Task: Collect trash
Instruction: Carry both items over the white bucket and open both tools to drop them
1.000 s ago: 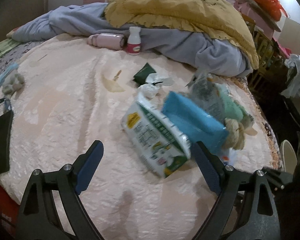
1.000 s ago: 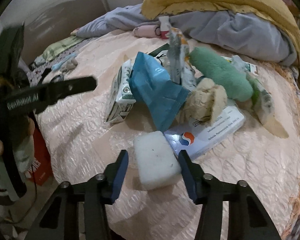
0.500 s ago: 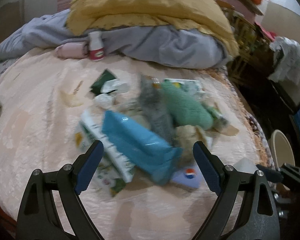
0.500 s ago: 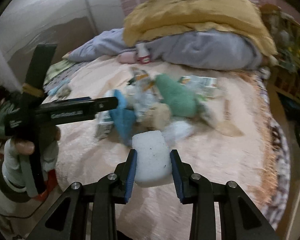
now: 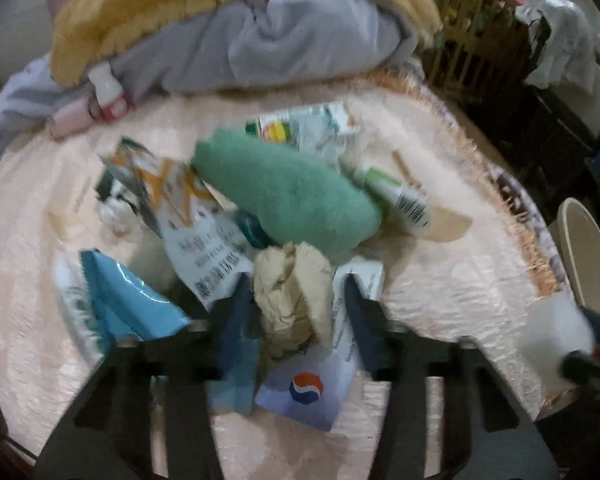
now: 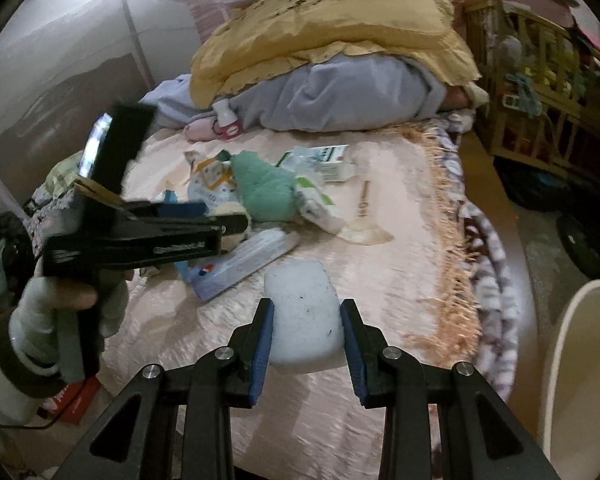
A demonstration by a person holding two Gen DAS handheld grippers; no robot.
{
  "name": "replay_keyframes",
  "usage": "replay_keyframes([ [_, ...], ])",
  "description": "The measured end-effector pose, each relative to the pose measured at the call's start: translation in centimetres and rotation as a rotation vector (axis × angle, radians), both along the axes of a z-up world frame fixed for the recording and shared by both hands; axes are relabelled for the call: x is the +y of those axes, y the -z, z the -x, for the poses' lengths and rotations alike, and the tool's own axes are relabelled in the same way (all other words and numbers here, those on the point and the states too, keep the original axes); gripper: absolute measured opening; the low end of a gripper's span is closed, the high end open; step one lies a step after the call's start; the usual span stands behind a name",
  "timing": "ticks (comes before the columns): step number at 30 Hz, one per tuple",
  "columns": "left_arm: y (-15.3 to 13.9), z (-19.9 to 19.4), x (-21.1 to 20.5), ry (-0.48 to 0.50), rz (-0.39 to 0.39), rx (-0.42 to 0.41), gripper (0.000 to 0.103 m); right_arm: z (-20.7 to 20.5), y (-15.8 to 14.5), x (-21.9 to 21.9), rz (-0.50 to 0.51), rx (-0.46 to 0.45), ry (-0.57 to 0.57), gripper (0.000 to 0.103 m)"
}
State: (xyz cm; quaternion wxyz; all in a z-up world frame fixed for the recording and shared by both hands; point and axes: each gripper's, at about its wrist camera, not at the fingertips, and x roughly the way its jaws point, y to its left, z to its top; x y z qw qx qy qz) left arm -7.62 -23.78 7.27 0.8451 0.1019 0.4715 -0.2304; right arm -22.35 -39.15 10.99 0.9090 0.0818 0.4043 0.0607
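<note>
Closing since a second ago, the left tongs (image 5: pixel 296 300) now straddle the crumpled brown paper (image 5: pixel 294 300), contact unclear through blur. Right tongs (image 6: pixel 306 330) have lifted the white sponge (image 6: pixel 302 314), clenched, toward the cream bin (image 6: pixel 580 364) beside the pink-quilted bed (image 6: pixel 396 248).

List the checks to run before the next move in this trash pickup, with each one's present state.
1. Right gripper shut on the white foam block: ok, both pads press its sides.
2. Foam block lifted off the bedspread: ok.
3. Cream bin within reach, at right: ok.
4. Left gripper centred on the crumpled brown paper: ok, fingers on either side of it.
5. Left gripper firmly closed on it: cannot tell, view blurred.
6. Blue packet and pharmacy box outside that grasp: cannot tell.
</note>
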Motion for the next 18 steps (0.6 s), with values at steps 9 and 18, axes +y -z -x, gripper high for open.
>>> replay_keyframes([
  [9,-4.3,2.4,-1.0,0.099,0.155,0.025,0.017,3.0,-1.9,-5.2,-0.004,-0.055,0.130,0.032],
  [18,-7.8,7.6,-10.2,0.317,0.260,0.055,0.017,8.4,-2.0,-13.6,0.002,-0.032,0.395,0.032],
])
